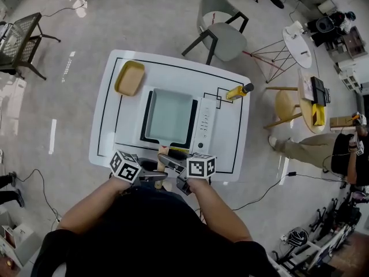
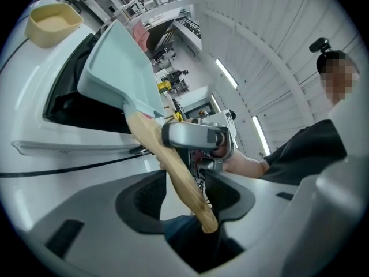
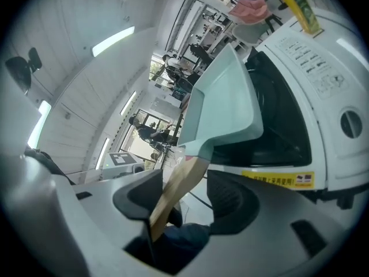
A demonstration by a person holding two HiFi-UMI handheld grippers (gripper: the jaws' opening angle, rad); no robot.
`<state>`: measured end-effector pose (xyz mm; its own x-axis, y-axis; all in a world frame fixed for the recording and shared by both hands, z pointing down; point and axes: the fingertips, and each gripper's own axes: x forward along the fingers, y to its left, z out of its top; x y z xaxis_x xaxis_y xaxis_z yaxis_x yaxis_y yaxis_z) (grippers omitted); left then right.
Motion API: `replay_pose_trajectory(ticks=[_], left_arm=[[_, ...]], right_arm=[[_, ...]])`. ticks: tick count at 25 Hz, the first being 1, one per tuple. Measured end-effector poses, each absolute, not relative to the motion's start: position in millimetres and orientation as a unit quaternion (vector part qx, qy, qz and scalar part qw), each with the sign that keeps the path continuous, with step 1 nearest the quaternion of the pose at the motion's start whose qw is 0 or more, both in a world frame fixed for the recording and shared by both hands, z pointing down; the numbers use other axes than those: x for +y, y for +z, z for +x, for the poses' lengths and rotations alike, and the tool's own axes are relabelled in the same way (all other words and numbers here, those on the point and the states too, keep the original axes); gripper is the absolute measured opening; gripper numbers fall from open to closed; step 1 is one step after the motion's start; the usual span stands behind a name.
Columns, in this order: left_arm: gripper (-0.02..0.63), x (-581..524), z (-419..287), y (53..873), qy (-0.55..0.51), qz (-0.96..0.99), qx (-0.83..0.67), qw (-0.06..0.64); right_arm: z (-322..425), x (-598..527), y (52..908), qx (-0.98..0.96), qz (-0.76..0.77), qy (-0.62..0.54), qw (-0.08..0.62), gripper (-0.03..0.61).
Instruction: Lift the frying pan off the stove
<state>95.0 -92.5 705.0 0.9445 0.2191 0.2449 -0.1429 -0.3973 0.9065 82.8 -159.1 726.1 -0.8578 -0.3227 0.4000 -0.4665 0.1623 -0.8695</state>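
A square pale-green frying pan [image 1: 168, 115] sits on the black top of the white stove [image 1: 206, 123]. Its wooden handle [image 1: 163, 152] points toward me. My left gripper [image 1: 151, 172] and right gripper [image 1: 176, 167] meet at that handle by the table's near edge. In the left gripper view the handle [image 2: 176, 166] runs between the jaws of the left gripper [image 2: 184, 195], with gaps at both pads. In the right gripper view the handle [image 3: 179, 186] leans against the left jaw of the right gripper [image 3: 184, 198], well off the right pad. Both stand open.
The stove stands on a white table [image 1: 109, 97] with black lines. A yellow dish [image 1: 130, 77] lies at its far left and a yellow bottle [image 1: 237, 91] at its far right. A grey chair [image 1: 222, 30] stands behind; a person [image 1: 311, 149] sits at the right.
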Motion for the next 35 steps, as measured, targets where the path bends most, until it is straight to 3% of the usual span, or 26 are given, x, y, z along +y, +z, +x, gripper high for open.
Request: replay_pose_trajectory(ticks=[16, 35], left_arm=[[0.179, -87, 101, 704, 0.153, 0.808, 0.062, 0.566], [0.170, -82, 101, 703, 0.156, 0.799, 0.076, 0.576]], right_arm=[[65, -162, 734, -0.712, 0.213, 0.669, -0.003, 0.244], [59, -162, 729, -0.676, 0.173, 0.714, -0.054, 0.169]])
